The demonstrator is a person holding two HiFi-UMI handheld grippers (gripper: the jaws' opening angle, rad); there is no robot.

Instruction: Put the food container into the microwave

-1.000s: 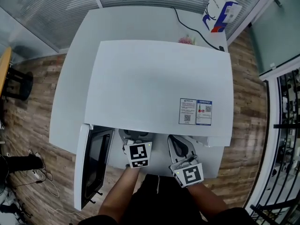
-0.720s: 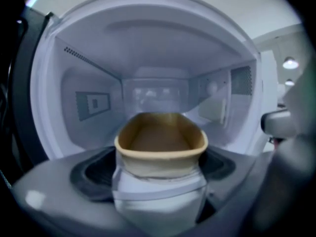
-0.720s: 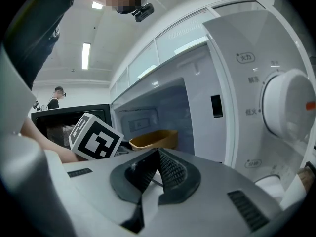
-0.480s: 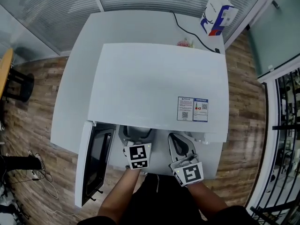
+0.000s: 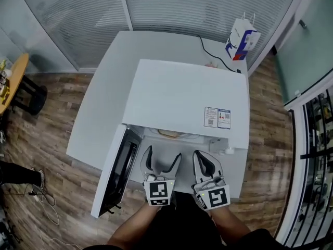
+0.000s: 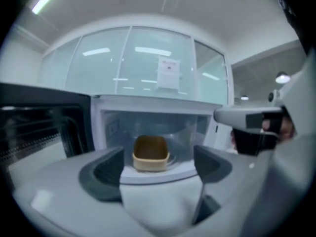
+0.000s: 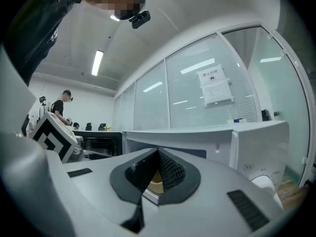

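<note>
The white microwave (image 5: 187,98) stands on a white table, its door (image 5: 117,176) swung open to the left. The tan food container (image 5: 169,134) sits inside the cavity, and the left gripper view shows it upright on the cavity floor (image 6: 150,153). My left gripper (image 5: 162,163) is open just in front of the opening, its jaws spread wide with nothing between them (image 6: 158,168). My right gripper (image 5: 203,158) is beside it on the right, shut on nothing, its tips meeting (image 7: 158,153); a sliver of the container shows behind them.
A white and blue paper bag (image 5: 242,33) stands at the table's (image 5: 99,108) back right corner, with a black cable (image 5: 213,48) running behind the microwave. The door juts out over the wood floor at left. Glass partitions close off the back.
Both grippers have drawn back from the microwave mouth toward the person. The left jaws now show spread apart, and the container is visible inside the cavity.
</note>
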